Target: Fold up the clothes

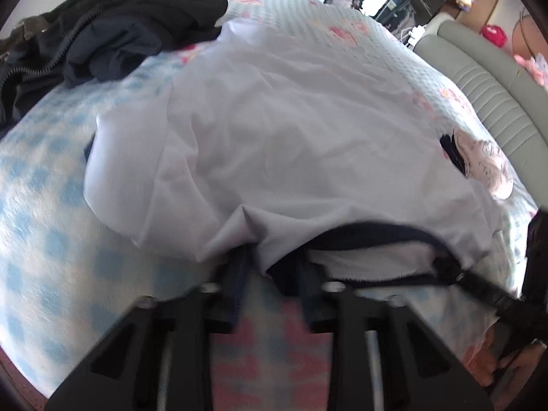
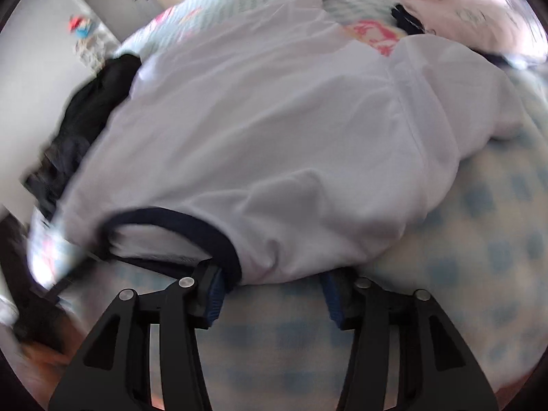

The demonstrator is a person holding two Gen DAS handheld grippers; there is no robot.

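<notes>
Bedroom bed (image 1: 51, 205): both grippers' jaws gaping at white shirt's (image 1: 274, 130) collar, six o'clock; hem could be slipping loose.

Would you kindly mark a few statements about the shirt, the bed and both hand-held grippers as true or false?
1. The shirt is white with a dark collar. True.
2. The bedspread is plain grey. False: blue-checked with pink print.
3. Dark clothes lie piled beside the shirt. True.
4. The right hand-held gripper is clamped tight. False: its jaws are apart at the shirt's edge.
5. The left hand-held gripper is at the collar end. True.
</notes>
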